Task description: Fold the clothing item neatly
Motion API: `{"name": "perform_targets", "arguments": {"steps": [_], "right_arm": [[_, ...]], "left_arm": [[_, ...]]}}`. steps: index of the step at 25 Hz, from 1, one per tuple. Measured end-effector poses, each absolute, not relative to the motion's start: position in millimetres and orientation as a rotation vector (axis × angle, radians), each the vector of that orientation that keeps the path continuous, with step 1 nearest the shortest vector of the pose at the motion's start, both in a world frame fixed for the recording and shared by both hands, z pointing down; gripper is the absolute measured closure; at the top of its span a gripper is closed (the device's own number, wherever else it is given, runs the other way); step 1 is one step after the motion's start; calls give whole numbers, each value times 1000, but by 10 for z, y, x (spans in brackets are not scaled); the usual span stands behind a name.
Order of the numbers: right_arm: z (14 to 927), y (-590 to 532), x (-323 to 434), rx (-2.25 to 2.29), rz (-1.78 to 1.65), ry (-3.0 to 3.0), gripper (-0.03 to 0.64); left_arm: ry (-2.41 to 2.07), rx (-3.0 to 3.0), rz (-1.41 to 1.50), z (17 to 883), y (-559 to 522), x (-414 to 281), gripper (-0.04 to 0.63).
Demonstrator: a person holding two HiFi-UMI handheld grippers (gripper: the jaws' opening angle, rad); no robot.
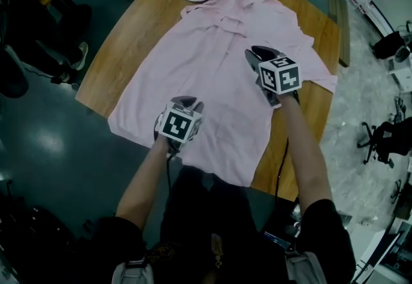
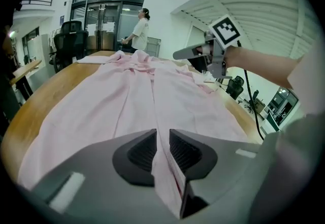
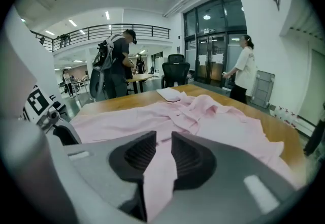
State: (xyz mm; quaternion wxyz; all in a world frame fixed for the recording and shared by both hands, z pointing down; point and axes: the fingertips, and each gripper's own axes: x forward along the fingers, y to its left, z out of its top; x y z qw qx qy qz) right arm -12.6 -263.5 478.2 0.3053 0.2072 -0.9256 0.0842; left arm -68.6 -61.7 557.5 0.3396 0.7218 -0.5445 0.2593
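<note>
Pale pink woven shirt (image 1: pixel 222 76), soft and lightly creased, lies spread front-up on the rounded wooden desk (image 1: pixel 125 51), collar bunched at the far end and hem at the near edge. My left tool (image 1: pixel 188 104) and right tool (image 1: pixel 255 53) are released: in each, the ribbed dark pads (image 2: pixel 142 151) stand slightly apart, with a strip of shirt fabric loose in the gap.

tongs (image 2: pixel 161 148): grey, black pads (image 2: pixel 142 153) | cubes (image 1: pixel 179 125): 2, black-white markers | sleeves (image 1: pixel 327 228): dark
</note>
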Motion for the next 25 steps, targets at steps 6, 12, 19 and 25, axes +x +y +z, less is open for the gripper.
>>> {"name": "perform_targets", "arguments": {"steps": [6, 12, 19, 25], "right_arm": [[4380, -1922, 373, 637, 223, -2568, 551], [4472, -1199, 1129, 759, 294, -2575, 612], [4963, -202, 1832, 782, 438, -2528, 612], [5307, 520, 2094, 756, 470, -2478, 601]], "left_arm": [[-1403, 1918, 673, 5464, -396, -598, 508], [-1432, 1936, 689, 5364, -140, -450, 509], [-1480, 1931, 755, 5357, 301, -179, 509], [-1470, 1932, 805, 5458, 717, 9, 509]]}}
